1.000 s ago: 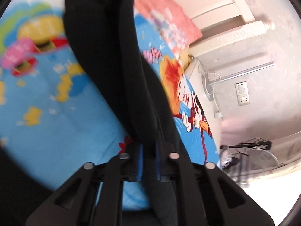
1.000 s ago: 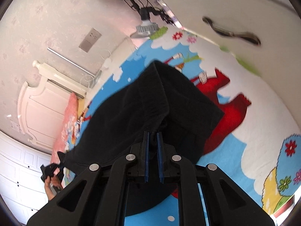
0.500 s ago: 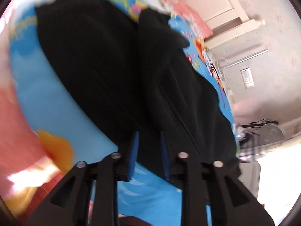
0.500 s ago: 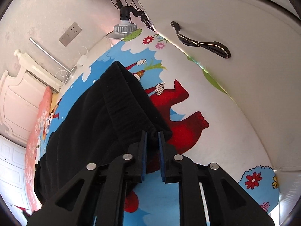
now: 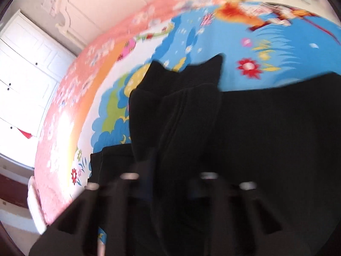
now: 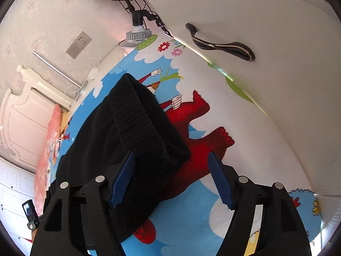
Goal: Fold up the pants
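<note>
Right claw (image 6: 171, 177): jaws opening wide, pads clear of the cloth.
Left claw (image 5: 170, 187): blurred, closing; grip cannot be told.
Pants (image 6: 136, 128): black, folded, flat on the cartoon bedspread (image 6: 187, 217).

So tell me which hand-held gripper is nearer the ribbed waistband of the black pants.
Right. The right hand-held gripper has its jaws opening right at the ribbed waistband. The left hand-held gripper, jaws closing, sits in another fold of the pants; no waistband shows there.
</note>
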Tool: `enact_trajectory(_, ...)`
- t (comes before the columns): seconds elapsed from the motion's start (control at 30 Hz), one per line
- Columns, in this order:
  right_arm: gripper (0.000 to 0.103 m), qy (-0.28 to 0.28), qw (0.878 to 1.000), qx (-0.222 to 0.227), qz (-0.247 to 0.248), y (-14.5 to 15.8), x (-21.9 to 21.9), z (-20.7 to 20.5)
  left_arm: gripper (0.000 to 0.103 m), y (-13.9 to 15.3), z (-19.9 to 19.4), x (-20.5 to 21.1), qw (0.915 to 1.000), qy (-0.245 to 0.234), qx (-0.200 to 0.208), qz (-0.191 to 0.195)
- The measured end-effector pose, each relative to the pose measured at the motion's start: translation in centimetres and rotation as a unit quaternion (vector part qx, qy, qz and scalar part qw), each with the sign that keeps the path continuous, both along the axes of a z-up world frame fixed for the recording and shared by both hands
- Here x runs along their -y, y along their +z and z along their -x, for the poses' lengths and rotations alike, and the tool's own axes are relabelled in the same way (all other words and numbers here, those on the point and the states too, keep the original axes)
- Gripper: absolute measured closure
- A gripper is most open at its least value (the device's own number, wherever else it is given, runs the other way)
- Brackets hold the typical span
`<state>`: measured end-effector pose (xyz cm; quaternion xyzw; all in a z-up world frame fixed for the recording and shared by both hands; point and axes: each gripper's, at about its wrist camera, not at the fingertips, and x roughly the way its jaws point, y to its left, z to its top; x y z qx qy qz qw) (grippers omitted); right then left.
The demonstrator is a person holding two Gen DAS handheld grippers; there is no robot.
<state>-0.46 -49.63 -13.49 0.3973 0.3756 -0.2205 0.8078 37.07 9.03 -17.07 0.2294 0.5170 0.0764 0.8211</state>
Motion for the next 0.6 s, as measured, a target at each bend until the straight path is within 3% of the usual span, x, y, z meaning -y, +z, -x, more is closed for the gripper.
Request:
enact_trajectory(0.03, 0.051, 0.01, 1.0, -0.003, 0.009, 0.1, -0.3, -0.3, 0.09, 0.9, 0.1, -0.4, 0.9998, -0.001, 0.01, 0.017)
enact_trajectory(0.1, 0.062, 0.032, 0.999, 0.001, 0.025, 0.4, -0.9, -0.7, 0.09, 4.6, 1.5, -3.2, 0.9923, 0.04, 0.06, 0.101)
enact_trajectory(0.13, 0.064, 0.036, 0.999, 0.002, 0.035, 0.6, -1.2, -0.9, 0.09, 6.8, 2.6, -6.4, 0.9763, 0.084, 0.094, 0.176)
enact_trajectory(0.17, 0.065, 0.039, 0.998, -0.001, 0.048, 0.8, -1.5, -1.1, 0.091, 7.8, 4.5, -10.0, 0.9496, 0.134, 0.117, 0.258)
enact_trajectory(0.2, 0.065, 0.039, 0.998, -0.003, 0.056, 0.8, -1.6, -1.2, 0.092, 7.5, 5.8, -12.4, 0.9263, 0.17, 0.122, 0.314)
enact_trajectory(0.27, 0.065, 0.041, 0.997, -0.011, 0.067, 0.8, -1.9, -1.5, 0.094, 4.1, 9.1, -18.3, 0.8572, 0.233, 0.108, 0.446)
enact_trajectory(0.3, 0.065, 0.044, 0.996, -0.015, 0.071, 0.9, -1.9, -1.6, 0.094, 1.8, 10.1, -20.4, 0.8282, 0.252, 0.093, 0.492)
enact_trajectory(0.33, 0.065, 0.048, 0.996, -0.018, 0.072, 1.1, -1.9, -1.8, 0.094, -0.6, 11.1, -21.8, 0.8115, 0.266, 0.075, 0.515)
enact_trajectory(0.4, 0.065, 0.05, 0.997, -0.017, 0.064, 1.2, -1.6, -1.7, 0.086, -2.5, 12.7, -23.2, 0.7924, 0.266, 0.078, 0.543)
enact_trajectory(0.47, 0.064, 0.046, 0.998, -0.014, 0.05, 1.1, -1.2, -1.5, 0.076, -2.8, 13.6, -23.6, 0.7814, 0.258, 0.087, 0.561)
enact_trajectory(0.57, 0.064, 0.043, 0.998, -0.014, 0.05, 0.9, -1.2, -1.7, 0.073, -2.4, 13.0, -23.9, 0.7966, 0.248, 0.095, 0.543)
enact_trajectory(0.6, 0.064, 0.045, 0.997, -0.016, 0.054, 0.9, -1.4, -1.8, 0.072, -2.4, 12.6, -24.2, 0.7945, 0.249, 0.093, 0.546)
